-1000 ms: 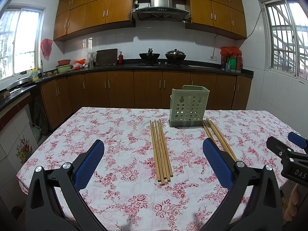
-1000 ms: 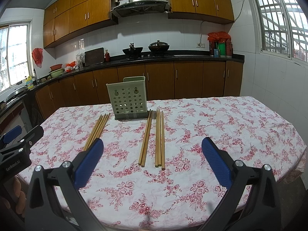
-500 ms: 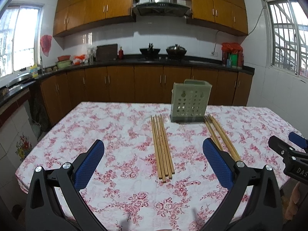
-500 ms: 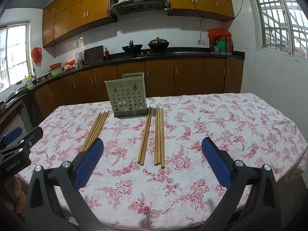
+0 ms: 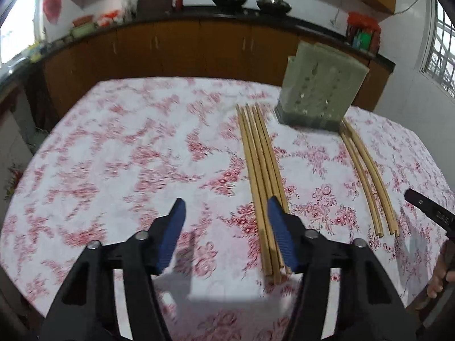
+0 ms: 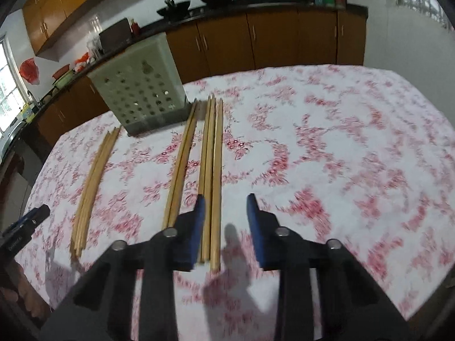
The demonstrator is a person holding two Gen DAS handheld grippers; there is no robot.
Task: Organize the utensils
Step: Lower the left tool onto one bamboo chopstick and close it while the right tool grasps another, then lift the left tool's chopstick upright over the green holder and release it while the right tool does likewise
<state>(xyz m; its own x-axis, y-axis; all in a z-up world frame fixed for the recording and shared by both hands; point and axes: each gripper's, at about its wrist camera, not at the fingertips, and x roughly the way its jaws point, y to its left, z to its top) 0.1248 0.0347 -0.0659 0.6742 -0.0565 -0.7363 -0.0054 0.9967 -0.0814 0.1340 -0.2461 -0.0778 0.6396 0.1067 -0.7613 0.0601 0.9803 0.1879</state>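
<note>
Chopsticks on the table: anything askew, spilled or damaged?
Nothing damaged or spilled. The chopsticks lie in loose bundles on the flowered cloth, a second bundle slightly fanned at its ends. The green holder stands upright and looks empty.

Red-floral white tablecloth (image 5: 142, 156), tan chopsticks (image 5: 260, 170), seemingly grey-green holder (image 5: 321, 85)
</note>
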